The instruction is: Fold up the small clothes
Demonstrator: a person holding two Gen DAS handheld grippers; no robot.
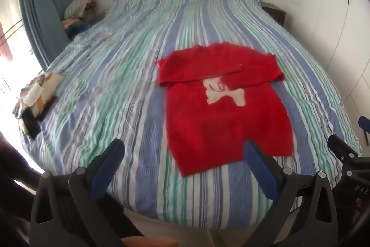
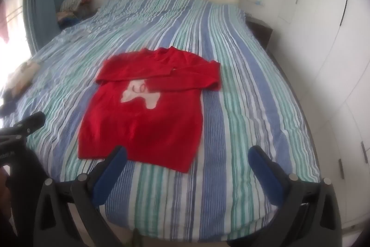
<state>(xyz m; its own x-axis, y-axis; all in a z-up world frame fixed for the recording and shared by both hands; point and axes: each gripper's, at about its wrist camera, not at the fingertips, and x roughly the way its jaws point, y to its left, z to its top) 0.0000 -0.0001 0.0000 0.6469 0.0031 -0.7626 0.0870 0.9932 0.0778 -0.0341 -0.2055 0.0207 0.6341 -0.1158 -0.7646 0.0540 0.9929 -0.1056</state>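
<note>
Left wrist view: the left gripper (image 1: 182, 168) hangs over the near edge of the bed (image 1: 129, 89), jaws spread wide and empty. The red sweater (image 1: 222, 122) lies flat on the striped bedspread just beyond them, both sleeves already crossed over its chest above the pale motif (image 1: 225, 94).

Right wrist view: the right gripper (image 2: 187, 168) hovers by the sweater's hem (image 2: 136, 157), jaws equally wide, holding nothing. The sweater (image 2: 143, 122) sits mid-bed. The sleeve fold looks done; next, I judge, each gripper must pinch a hem corner and carry it toward the collar.
</note>
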